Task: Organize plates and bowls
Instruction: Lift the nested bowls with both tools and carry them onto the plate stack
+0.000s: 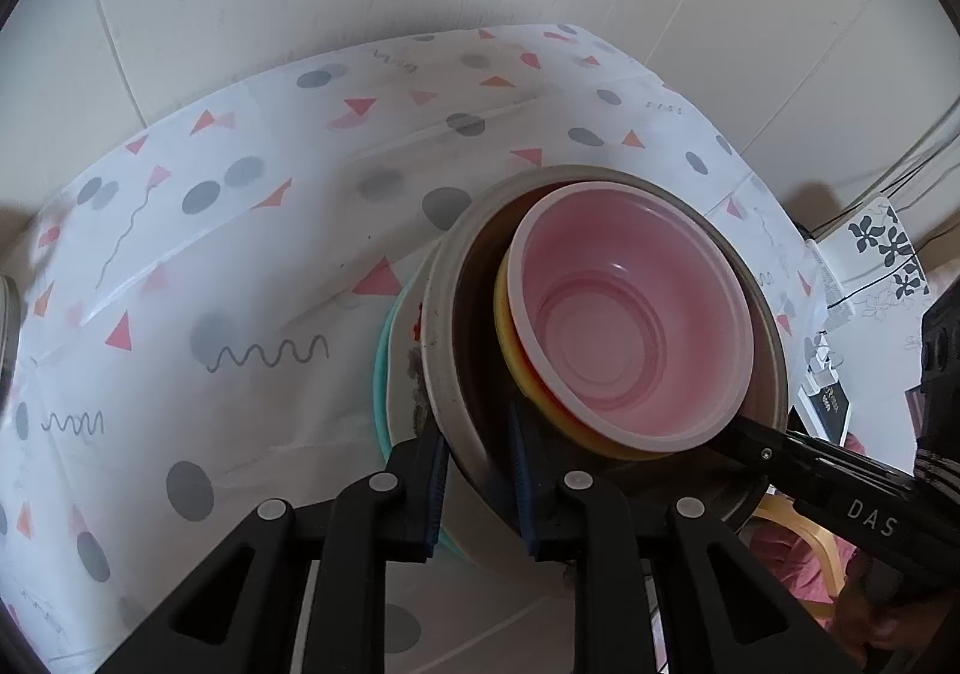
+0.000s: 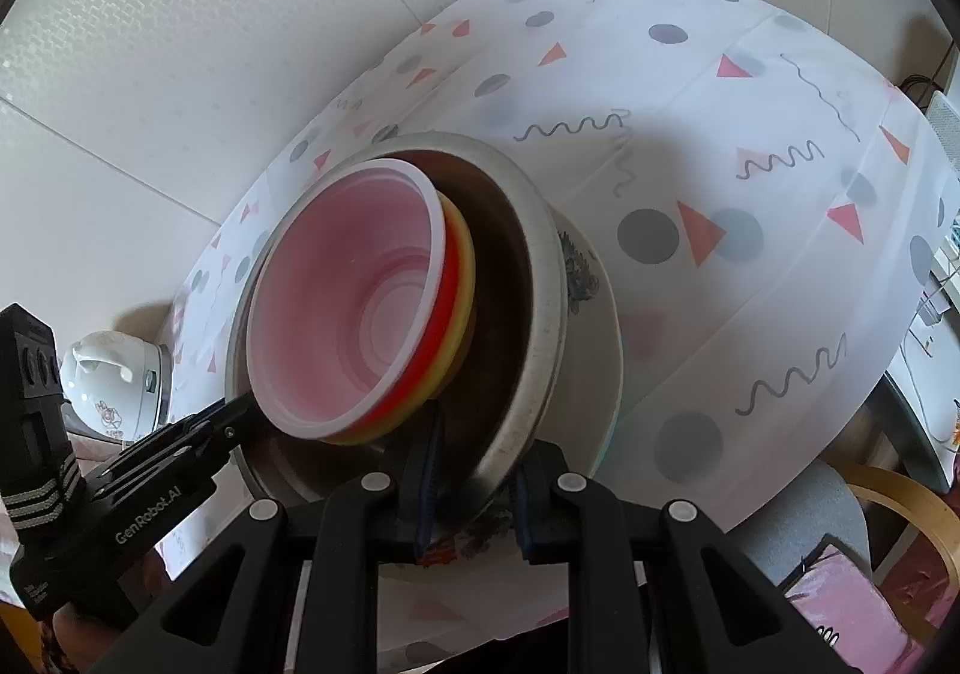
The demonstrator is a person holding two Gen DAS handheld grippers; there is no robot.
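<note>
Stack: a pink bowl (image 1: 630,314) sits nested in a yellow bowl (image 1: 510,338), and both lie inside a big grey bowl (image 1: 444,338) with a dark inside
Under the stack: the grey bowl rests on a white plate (image 2: 600,314) with a printed pattern; in the left view a teal rim (image 1: 384,368) shows below that plate, so a further dish seems to lie at the bottom
Place: the pile stands on the tabletop (image 1: 240,374), on its spotted cloth, toward the near edge
Left tongs (image 1: 480,485): closed on the near rim of the grey bowl, one pad outside the wall and one inside
Right tongs (image 2: 474,485): closed on the same bowl's rim at another spot, again one pad either side of the wall
Done: nesting looks complete, with the smaller bowls inside the larger and plates beneath; no loose dish shows elsewhere on the cloth
Left: probably only to let go of the rim, or to shift the pile if it belongs elsewhere; I cannot tell whether the grey bowl's weight rests fully on the plate
Beside: a white kettle (image 2: 114,380) stands off the tabletop, apart from the pile
</note>
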